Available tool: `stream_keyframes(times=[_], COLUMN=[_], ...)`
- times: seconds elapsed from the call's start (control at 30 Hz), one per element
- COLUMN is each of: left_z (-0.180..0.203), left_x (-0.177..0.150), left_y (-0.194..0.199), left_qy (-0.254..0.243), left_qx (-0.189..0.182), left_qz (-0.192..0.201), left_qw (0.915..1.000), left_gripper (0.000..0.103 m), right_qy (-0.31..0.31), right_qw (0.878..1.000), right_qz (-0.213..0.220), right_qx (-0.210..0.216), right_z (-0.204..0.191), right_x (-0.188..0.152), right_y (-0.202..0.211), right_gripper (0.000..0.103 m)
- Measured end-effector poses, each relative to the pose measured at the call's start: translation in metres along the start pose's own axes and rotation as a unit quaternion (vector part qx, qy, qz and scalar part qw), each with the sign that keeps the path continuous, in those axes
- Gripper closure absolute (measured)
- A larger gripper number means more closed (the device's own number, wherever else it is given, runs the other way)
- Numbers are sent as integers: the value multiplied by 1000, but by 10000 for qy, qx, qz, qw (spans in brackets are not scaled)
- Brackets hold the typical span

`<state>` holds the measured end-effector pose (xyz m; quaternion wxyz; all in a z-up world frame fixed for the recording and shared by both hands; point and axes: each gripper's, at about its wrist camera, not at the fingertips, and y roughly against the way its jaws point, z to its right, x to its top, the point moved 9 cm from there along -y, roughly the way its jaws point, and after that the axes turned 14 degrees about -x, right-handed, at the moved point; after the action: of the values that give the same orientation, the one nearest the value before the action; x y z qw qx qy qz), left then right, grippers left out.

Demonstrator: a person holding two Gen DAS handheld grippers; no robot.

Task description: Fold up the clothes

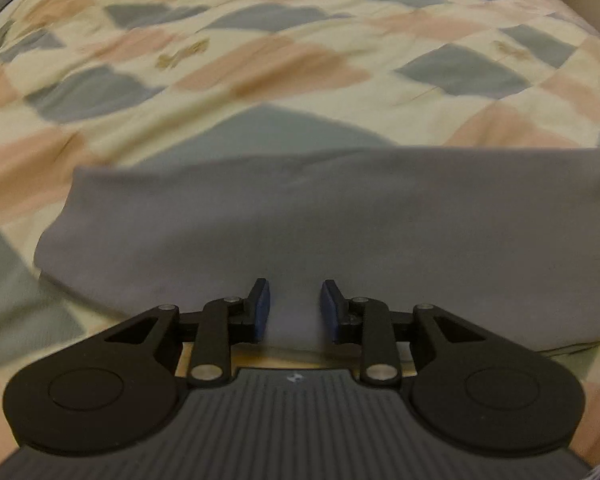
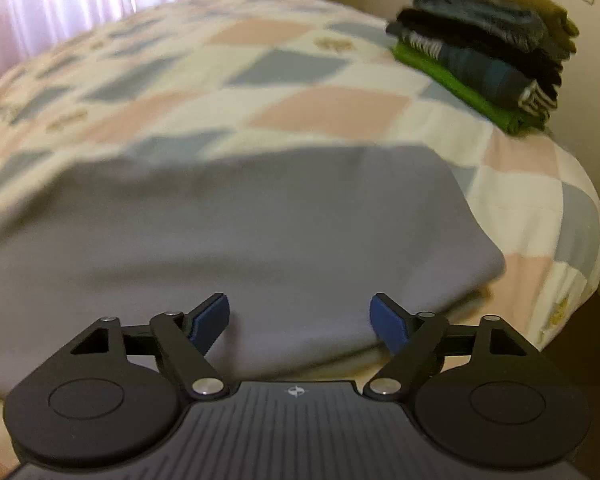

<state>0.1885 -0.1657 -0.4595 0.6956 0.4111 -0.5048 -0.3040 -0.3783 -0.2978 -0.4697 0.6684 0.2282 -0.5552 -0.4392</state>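
Grey cloth, a folded garment (image 1: 320, 232), is spread flat on the checked bedspread (image 1: 260, 60), its long axis running left to right across both views. Its near edge is found just ahead of and under both sets of fingers. The left gripper (image 1: 295, 306) is held with its pads parted a little, nothing between them; the right gripper (image 2: 300, 320) is spread wider, also empty. Neither is judged nearer. A stack of folded clothes (image 2: 484, 48) is seen well apart, at the bed's far right corner.
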Motion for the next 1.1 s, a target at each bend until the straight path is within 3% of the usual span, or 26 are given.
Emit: stream_keyframes(times=[0.07,0.2,0.27,0.3,0.33,0.37,0.47,0.6,0.67,0.8,0.87,0.97,1.03,1.1], left_z=[4,24,34,39,43,45,46,41,42,46,47,51,53,55], left_x=[4,7,6,5,2,0,-10,-18,-18,-16,-16,-19,-21,-21], left_y=[11,26,25,25,25,24,23,19,22,24,22,17,17,18], left_qy=[70,39,24,18,39,97,255,583,679,612,637,669,621,568], left_qx=[62,106,63,43,22,-30,-109,-161,-221,-218,-229,-235,-250,-249], left_qz=[45,87,51,35,10,-7,-92,-211,-187,-161,-175,-226,-258,-259], left_qw=[9999,9999,10000,10000,10000,9999,9996,9979,9973,9978,9976,9972,9974,9977], left_gripper=[74,69,69,69,69,69,69,69,69,68,68,68,68,68], right_qy=[-209,-680,-954,-1237,-1751,-2288,-3647,-4469,-4519,-4240,-4297,-4234,-4262,-4301], right_qw=[9990,9976,9954,9923,9836,9702,9195,8749,8719,8907,8888,8869,8830,8815], right_qz=[-351,122,103,-70,-368,-679,-1079,-1159,-1222,-1054,-920,-1163,-1255,-1170], right_qx=[-206,24,-18,60,231,411,997,1461,1438,1257,1303,1439,1512,1557], right_z=[31,66,77,83,91,99,117,127,130,135,139,134,131,134], right_x=[-6,20,30,31,27,22,5,-7,-9,4,10,7,6,7], right_y=[-13,9,5,-1,-11,-20,-30,-37,-43,-33,-31,-39,-43,-36], right_gripper=[21,23,23,32,51,57,59,59,65,64,63,66,94,97])
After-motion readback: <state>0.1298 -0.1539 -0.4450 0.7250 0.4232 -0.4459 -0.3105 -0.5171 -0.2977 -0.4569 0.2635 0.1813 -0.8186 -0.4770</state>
